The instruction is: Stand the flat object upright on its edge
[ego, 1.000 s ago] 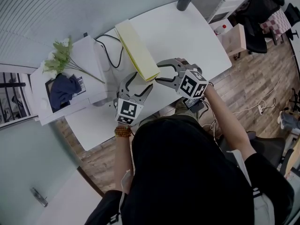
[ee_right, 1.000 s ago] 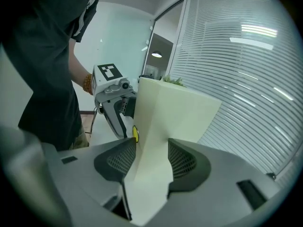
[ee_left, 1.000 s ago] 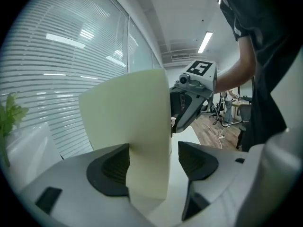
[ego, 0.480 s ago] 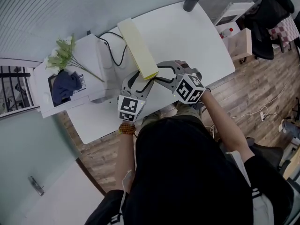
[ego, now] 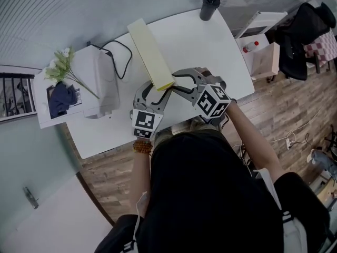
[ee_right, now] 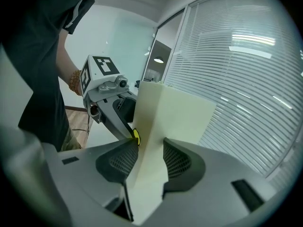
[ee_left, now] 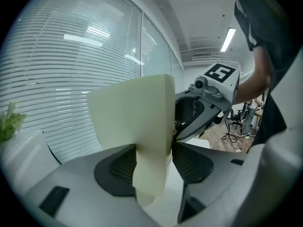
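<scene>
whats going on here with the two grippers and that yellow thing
A person at a white table holds a gripper in each hand. The left gripper and the right gripper meet at the near end of a long pale yellow slab, one from each side, with their jaws closing on it. In both gripper views the slab rises upright between the pads.

The left gripper [ee_left: 154,148] is closing its dark ribbed jaws on a pale yellow flat slab [ee_left: 132,112] rising between them (both pads touch it); beyond, the right gripper [ee_left: 208,103] meets its right edge.
</scene>
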`<state>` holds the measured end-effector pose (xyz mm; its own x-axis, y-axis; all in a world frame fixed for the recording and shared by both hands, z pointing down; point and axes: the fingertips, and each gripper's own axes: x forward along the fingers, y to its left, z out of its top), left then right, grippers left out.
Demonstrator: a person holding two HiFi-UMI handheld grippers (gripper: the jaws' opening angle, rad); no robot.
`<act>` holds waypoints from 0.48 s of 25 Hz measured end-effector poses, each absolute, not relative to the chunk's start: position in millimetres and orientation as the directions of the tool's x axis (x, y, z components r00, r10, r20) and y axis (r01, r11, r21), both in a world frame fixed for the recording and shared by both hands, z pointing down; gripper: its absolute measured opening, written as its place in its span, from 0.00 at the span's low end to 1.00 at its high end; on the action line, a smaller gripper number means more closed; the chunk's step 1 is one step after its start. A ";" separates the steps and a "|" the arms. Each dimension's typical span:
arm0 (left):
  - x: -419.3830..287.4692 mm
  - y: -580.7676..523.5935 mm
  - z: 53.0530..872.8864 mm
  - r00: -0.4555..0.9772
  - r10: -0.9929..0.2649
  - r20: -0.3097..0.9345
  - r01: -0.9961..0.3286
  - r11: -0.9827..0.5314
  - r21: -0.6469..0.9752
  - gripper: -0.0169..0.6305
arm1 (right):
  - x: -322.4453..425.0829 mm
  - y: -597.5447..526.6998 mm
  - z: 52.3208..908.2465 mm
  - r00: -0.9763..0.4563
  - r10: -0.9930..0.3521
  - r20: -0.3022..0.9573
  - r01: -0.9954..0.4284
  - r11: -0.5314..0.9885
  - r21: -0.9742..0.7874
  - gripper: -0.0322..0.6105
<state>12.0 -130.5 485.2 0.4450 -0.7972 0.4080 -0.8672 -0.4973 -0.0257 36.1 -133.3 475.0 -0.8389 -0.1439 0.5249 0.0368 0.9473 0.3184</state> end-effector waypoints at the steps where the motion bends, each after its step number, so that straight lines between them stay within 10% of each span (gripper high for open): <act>1: 17.0 -133.7 485.2 0.439 -0.797 0.414 -0.869 -0.494 -0.029 0.40 | 41.3 -136.7 475.0 -0.842 -0.137 0.521 0.040 0.949 0.314 0.30; 12: 66.0 -154.4 516.0 0.422 -0.774 0.472 -0.871 -0.491 -0.026 0.42 | 94.4 -160.2 506.9 -0.849 -0.079 0.523 0.043 0.975 0.217 0.31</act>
<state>66.0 -154.4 516.0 0.4222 -0.7740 0.4719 -0.8708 -0.4909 -0.0260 94.4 -160.2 506.9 -0.8486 -0.0789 0.5231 0.0430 0.9752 0.2170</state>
